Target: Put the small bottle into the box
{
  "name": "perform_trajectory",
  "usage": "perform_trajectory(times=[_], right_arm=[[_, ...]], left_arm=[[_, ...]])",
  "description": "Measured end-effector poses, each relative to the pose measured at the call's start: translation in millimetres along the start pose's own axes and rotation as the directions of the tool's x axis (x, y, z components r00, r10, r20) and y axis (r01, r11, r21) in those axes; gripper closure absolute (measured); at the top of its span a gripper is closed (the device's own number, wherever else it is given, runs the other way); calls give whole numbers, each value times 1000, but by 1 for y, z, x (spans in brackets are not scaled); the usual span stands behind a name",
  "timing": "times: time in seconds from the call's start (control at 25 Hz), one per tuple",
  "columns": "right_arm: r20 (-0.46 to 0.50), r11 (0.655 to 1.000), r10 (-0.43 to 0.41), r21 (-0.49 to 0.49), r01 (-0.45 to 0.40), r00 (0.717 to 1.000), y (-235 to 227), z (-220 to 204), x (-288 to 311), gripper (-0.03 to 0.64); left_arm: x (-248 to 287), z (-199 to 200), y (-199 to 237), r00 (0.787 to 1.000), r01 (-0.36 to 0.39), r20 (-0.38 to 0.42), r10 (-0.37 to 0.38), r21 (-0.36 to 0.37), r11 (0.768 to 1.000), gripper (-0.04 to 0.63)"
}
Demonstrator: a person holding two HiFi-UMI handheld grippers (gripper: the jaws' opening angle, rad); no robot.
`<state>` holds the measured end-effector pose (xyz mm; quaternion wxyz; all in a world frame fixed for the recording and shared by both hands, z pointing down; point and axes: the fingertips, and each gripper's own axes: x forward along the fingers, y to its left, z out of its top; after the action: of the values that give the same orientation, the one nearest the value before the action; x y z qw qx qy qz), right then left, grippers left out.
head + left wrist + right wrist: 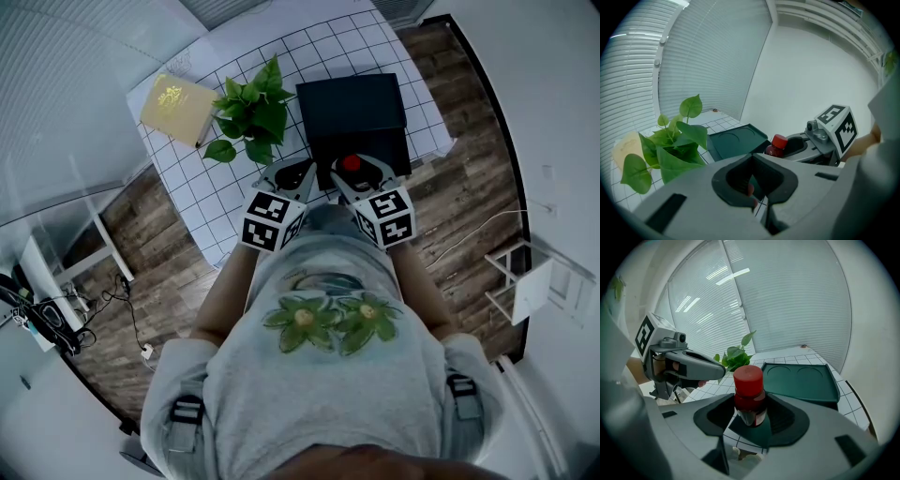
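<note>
A small dark bottle with a red cap (750,394) stands upright between the jaws of my right gripper (751,416), which is shut on it. In the head view the bottle (351,164) is over the near end of the dark green box (361,145), whose open lid (352,103) lies flat behind it. My left gripper (289,178) is just left of the right one, near the table's front edge, with its jaws shut and nothing in them. In the left gripper view the bottle (777,145) and the right gripper (806,145) show beyond my own jaws.
A leafy potted plant (251,111) stands left of the box on the white grid tablecloth (202,178). A yellow book (176,108) lies at the far left corner. White racks (84,244) and cables sit on the wooden floor around the table.
</note>
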<state>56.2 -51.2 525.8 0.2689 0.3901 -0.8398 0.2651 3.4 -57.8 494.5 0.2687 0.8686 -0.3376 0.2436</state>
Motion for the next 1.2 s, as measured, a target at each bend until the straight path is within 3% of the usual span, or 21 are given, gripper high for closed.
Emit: perform_trajectory(times=[1.2], right_arm=[[-82,999,19,-30,-22,996,-6,-15,24,399]], left_arm=[[5,-6,6,1000,-4,-28,4,-18,1000,589]])
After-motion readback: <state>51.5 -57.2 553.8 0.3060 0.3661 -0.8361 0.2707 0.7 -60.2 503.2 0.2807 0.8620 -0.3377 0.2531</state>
